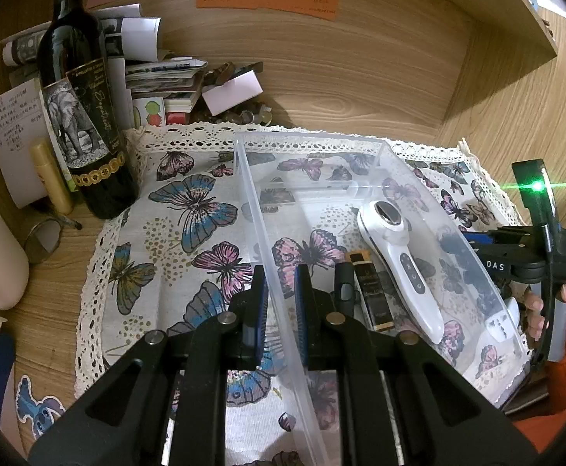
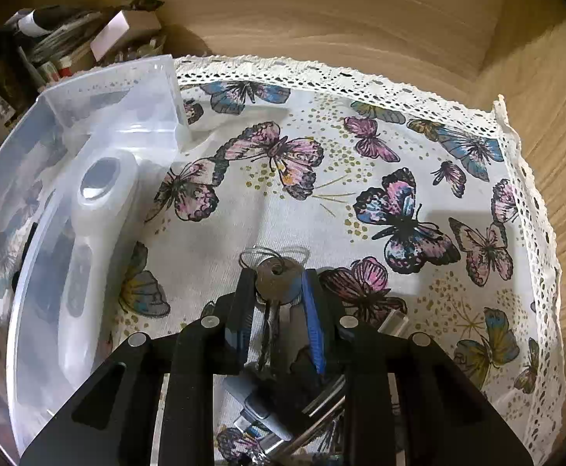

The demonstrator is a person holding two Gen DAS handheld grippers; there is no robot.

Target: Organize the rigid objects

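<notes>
A clear plastic box [image 1: 364, 143] stands on the butterfly cloth [image 1: 174, 233]. My left gripper [image 1: 281, 291] is shut on the box's left wall, one pad on each side. Inside the box lie a white handheld device [image 1: 399, 256], a black and gold tube [image 1: 372, 291] and a small black piece [image 1: 345, 283]. The right gripper [image 2: 277, 291] is shut on a silver key [image 2: 277, 283] with a wire ring, just above the cloth [image 2: 360, 194] to the right of the box [image 2: 42, 233]. In the left wrist view that gripper [image 1: 473, 242] shows behind the box's right wall, held by a hand [image 1: 535, 306].
A wine bottle [image 1: 84, 124], a cream tube [image 1: 51, 174], stacked papers [image 1: 158, 73] and small clutter stand at the back left. Wooden walls close the back and right. More metal pieces and a grey block [image 2: 259, 407] lie under the right gripper.
</notes>
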